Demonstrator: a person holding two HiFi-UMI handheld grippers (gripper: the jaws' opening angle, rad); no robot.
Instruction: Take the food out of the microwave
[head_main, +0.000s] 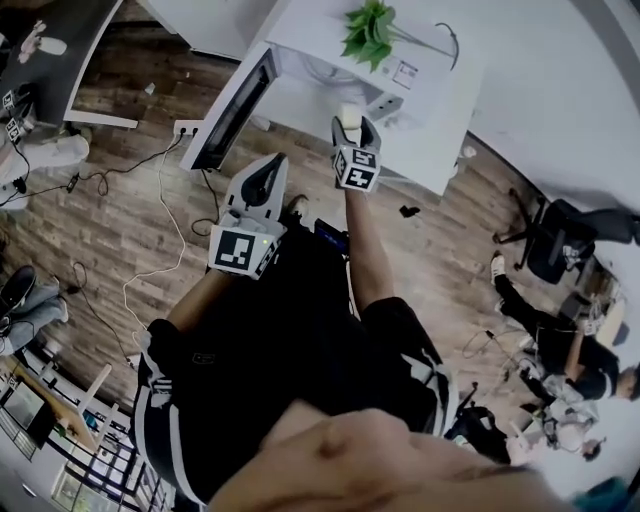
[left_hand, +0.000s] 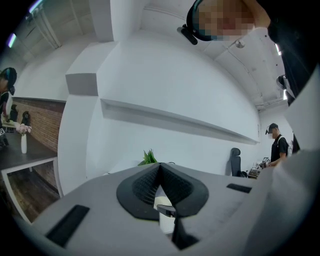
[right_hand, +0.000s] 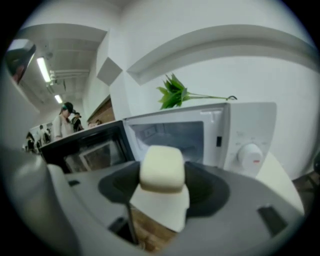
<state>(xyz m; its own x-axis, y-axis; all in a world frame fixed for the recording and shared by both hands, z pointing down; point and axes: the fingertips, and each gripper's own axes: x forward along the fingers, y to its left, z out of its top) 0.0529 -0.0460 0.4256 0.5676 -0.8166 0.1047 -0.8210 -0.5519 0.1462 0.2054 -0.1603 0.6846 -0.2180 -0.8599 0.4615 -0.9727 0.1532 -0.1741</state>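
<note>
A white microwave (head_main: 400, 75) stands on a white table (head_main: 455, 120) with its dark-windowed door (head_main: 232, 112) swung open to the left. My right gripper (head_main: 352, 122) is shut on a pale cream block of food (head_main: 350, 114), held just in front of the oven. In the right gripper view the food block (right_hand: 161, 167) sits between the jaws of the right gripper (right_hand: 161, 172), outside the lit empty cavity (right_hand: 172, 134), with the door (right_hand: 85, 147) at the left. Below the door, my left gripper (head_main: 262, 190) is shut and holds nothing. In the left gripper view the left gripper (left_hand: 160, 167) points up at a white wall.
A green plant (head_main: 370, 30) lies on top of the microwave, and its control knob (right_hand: 250, 154) is at the right. Cables (head_main: 150, 180) trail over the wood floor at the left. A black office chair (head_main: 555, 240) and seated people are at the right.
</note>
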